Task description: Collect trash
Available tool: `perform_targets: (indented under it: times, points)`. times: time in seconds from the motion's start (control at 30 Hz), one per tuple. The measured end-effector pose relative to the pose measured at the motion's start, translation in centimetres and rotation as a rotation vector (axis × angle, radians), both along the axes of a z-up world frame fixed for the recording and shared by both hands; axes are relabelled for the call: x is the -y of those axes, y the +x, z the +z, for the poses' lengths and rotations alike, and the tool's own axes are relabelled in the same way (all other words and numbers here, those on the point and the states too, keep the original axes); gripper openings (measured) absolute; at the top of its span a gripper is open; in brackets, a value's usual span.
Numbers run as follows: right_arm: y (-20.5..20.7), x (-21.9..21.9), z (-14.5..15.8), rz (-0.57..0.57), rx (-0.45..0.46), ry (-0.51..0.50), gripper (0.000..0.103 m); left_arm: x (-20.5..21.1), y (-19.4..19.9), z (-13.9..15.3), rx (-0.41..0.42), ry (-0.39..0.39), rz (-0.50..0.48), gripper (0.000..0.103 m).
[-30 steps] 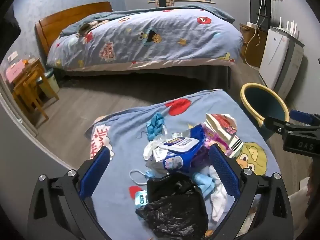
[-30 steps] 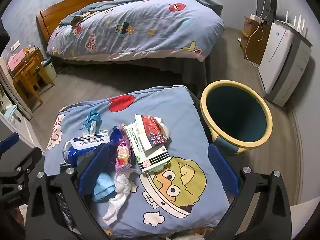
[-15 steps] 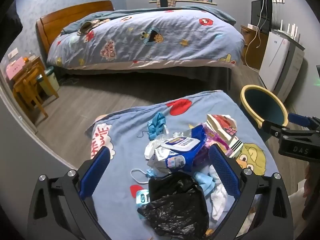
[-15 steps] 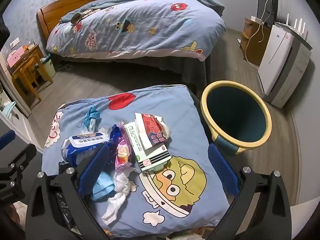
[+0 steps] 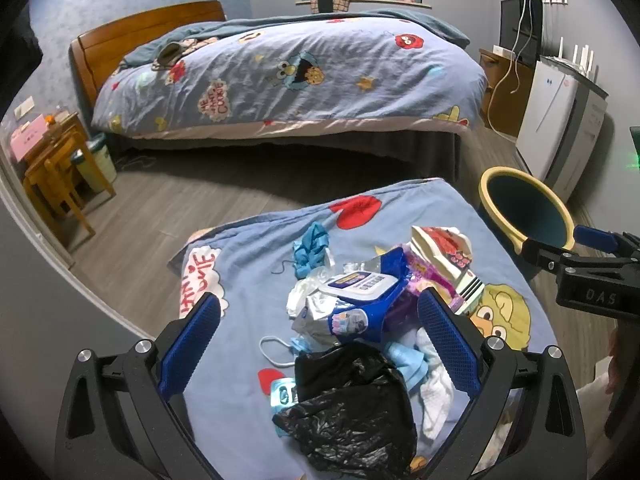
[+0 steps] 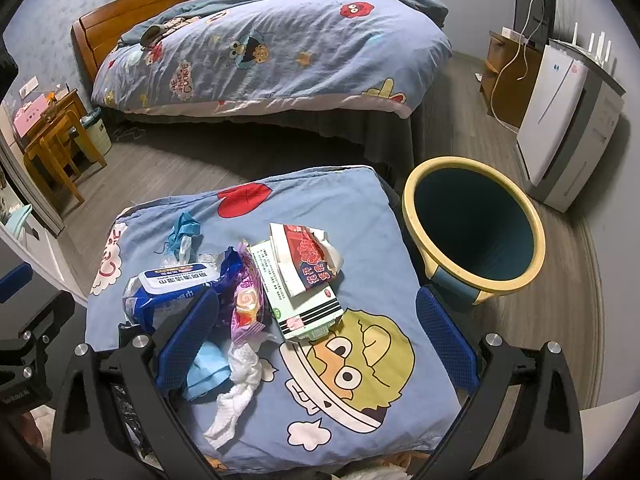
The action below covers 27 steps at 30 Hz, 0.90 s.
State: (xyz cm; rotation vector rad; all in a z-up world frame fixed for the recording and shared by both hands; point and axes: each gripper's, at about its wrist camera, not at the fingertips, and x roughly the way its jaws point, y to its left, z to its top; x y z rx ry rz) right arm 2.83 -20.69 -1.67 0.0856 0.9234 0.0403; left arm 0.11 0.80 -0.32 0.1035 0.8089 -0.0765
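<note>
While hovering over the trash pile on the blue cartoon-print cover (image 6: 372, 216), left gripper (image 5: 318, 338) wide apart, jaws released, holding nothing, touching nothing visible. Blue pads (image 5: 190, 344) flanking the heap: wet-wipes pack (image 5: 352, 292) and black plastic bag (image 5: 352, 408) between them from this view, bag nearest the camera, pack just beyond it. White crumpled tissue (image 5: 436, 396) close beside the right-side finger, contact unclear. Blue scrap (image 5: 310, 246) farther out, apart from the main pile. White loop of cord (image 5: 274, 350) near the bag's left edge.

Right gripper (image 6: 318, 338) likewise spread wide, jaws released, gripping nothing. Its left-side pad (image 6: 188, 336) low against the pile beside the wet-wipes pack (image 6: 176, 284) and pink candy wrapper (image 6: 248, 300); touching or only overlapping, cannot tell. Light-blue crumpled piece (image 6: 208, 372) and white tissue (image 6: 236, 396) just beside that pad. Green-and-white box (image 6: 296, 300) with red torn packet (image 6: 308, 256) on top of it, lying between the two pads and farther forward, untouched. Right-side pad over bare cover near the yellow cartoon face (image 6: 360, 356).

Trash bin (image 6: 474, 236), yellow rim, dark teal inside, on the floor just right of the covered surface, nothing visible in it. All trash on the cover, none in the bin. Bed (image 6: 272, 40) with matching duvet across the floor (image 6: 168, 168) behind. Right gripper body seen at the right edge of the left wrist view.
</note>
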Motion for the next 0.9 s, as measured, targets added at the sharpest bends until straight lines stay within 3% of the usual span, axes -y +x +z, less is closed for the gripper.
perform_targets:
  times: [0.9]
  points:
    - [-0.12,0.00,-0.33,0.002,-0.005,0.000,0.097,-0.02,0.07,-0.04,-0.004,0.000,0.001,0.098]
